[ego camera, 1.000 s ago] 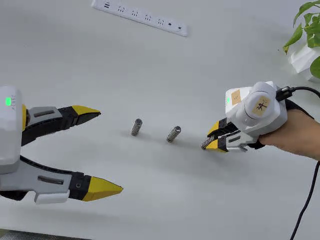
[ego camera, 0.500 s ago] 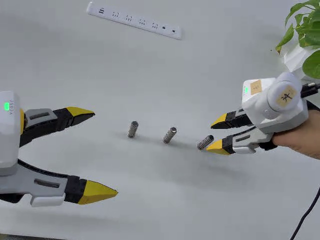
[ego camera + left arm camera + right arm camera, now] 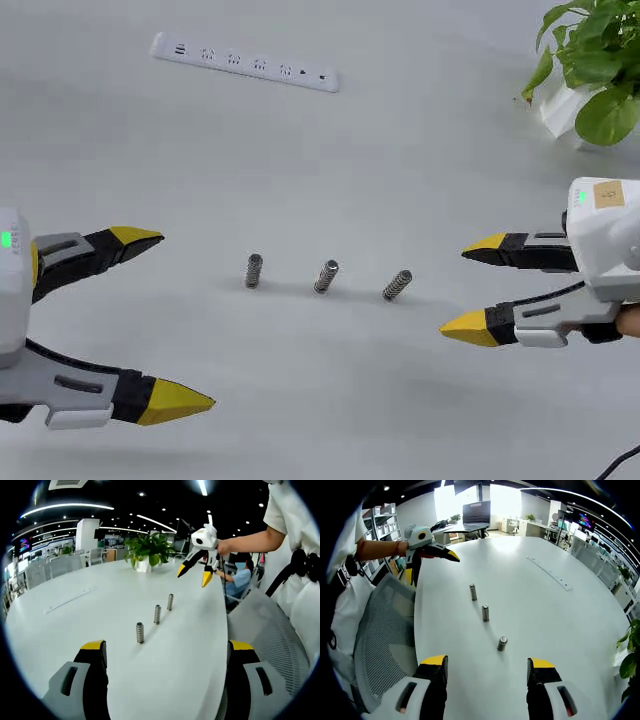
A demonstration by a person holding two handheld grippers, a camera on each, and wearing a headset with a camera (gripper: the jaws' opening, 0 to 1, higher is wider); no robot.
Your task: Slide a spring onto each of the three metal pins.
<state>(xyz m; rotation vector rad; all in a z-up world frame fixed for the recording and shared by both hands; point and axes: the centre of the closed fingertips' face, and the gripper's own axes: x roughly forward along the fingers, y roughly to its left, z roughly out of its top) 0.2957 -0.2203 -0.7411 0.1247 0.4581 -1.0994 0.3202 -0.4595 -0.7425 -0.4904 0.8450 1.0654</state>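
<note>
Three small coiled metal springs [image 3: 326,276] stand in a row on the white table [image 3: 400,150]. Each is apparently held up by a pin hidden inside, so the task looks done. The left gripper [image 3: 186,320] and right gripper [image 3: 454,290] hang on either side of the row, jaws spread and empty, well clear so as not to knock it.

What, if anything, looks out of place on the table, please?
Nothing stands out: the three springs stand in a straight row on the table, none toppled, with the left gripper and right gripper open, clear of them.
</note>
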